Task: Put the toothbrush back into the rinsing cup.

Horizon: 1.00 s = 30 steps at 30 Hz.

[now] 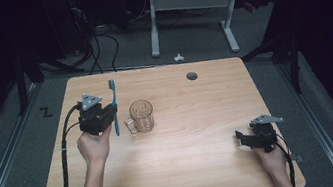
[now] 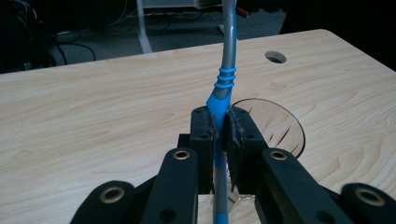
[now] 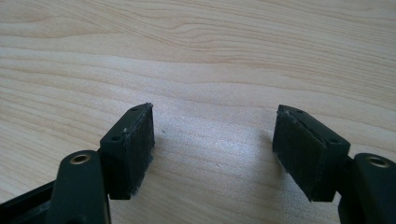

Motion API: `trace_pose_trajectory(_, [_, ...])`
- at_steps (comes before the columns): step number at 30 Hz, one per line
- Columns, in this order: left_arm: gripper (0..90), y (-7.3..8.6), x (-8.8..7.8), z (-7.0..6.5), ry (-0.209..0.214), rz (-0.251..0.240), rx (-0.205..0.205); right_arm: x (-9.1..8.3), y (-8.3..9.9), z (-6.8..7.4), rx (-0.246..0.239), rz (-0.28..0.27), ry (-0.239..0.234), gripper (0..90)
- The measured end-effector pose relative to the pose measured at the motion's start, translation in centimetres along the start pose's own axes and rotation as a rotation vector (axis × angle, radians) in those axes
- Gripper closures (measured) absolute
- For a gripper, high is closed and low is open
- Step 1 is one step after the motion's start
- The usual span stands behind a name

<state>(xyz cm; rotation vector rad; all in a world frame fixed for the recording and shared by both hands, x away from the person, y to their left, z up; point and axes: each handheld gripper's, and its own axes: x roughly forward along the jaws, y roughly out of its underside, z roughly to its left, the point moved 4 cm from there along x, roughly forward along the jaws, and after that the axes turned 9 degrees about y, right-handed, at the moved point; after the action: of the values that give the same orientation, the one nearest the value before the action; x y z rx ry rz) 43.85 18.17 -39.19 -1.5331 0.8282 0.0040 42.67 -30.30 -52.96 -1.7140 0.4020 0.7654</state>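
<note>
L gripper [image 2: 220,128] pinching blue toothbrush [image 1: 115,106] upright, beside glass mug [image 1: 142,116]; R gripper [image 3: 212,144] spread, w/ nothing between.

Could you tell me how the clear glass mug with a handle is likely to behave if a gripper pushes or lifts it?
The clear glass mug looks rigid and probably fragile. Its smooth wall may slip between pads, so the handle seems the safer hold. Standing upright on the wooden table, it would probably slide rather than tip if pushed low.

blue-and-grey plastic toothbrush [image 1: 115,109] upright just left of clear glass mug [image 1: 142,116] on light wooden table [image 1: 196,134], left half.
</note>
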Motion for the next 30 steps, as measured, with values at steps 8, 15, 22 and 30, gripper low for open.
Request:
trace_pose_trajectory(8, [81.7,-0.6,0.8,-0.6,0.012,-0.043,0.012,0.0,0.0,0.0,-0.001,0.000,-0.001,29.9])
trace_pose_trajectory(15, [81.7,-1.3,1.4,-0.8,0.011,-0.067,0.024,0.0,0.0,0.0,-0.002,0.000,-0.001,29.9])
trace_pose_trajectory(22, [81.7,-1.6,2.3,-1.0,0.012,-0.076,0.031,0.0,0.0,0.0,-0.001,0.000,-0.001,29.9])
trace_pose_trajectory(30, [81.7,-1.9,3.2,-1.0,0.004,-0.085,0.030,0.0,0.0,0.0,-0.001,0.000,-0.002,29.9])
